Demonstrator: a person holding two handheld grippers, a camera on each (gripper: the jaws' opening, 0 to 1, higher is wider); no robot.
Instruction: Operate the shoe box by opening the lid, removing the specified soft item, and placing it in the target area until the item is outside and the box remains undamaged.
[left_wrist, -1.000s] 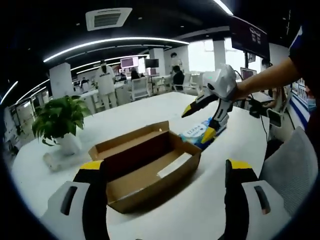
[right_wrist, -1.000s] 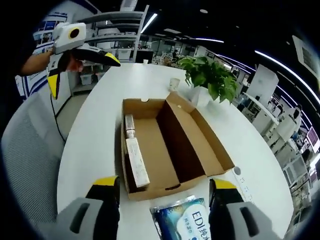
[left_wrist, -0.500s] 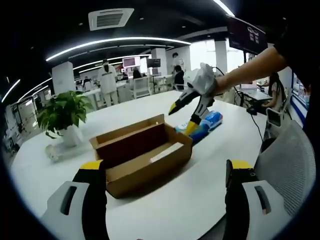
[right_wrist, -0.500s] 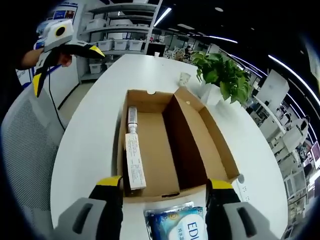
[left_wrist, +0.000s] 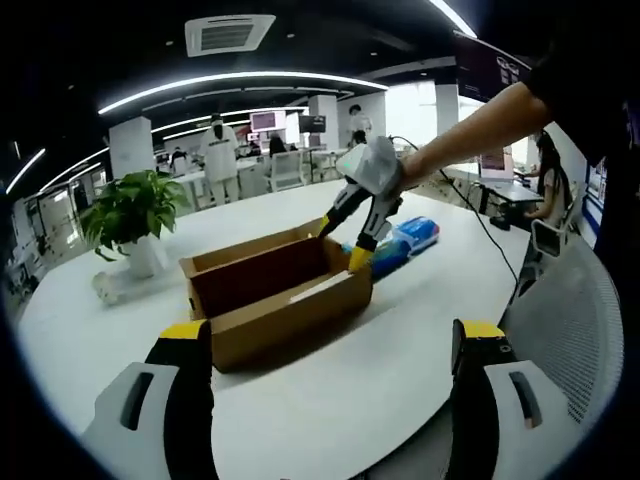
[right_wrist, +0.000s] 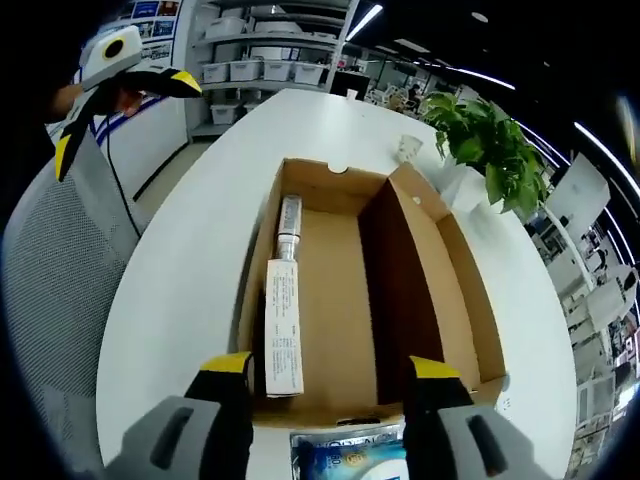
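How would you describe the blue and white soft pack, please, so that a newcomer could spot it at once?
Start at the open cardboard shoe box in the middle of the white table. Just outside its short end, nearest the right gripper, lies the soft pack flat on the table. It is the only glossy blue and white thing; the box is plain brown.

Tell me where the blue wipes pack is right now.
In the right gripper view the blue wipes pack lies on the white table just outside the open shoe box's near end, between the right gripper's jaws.
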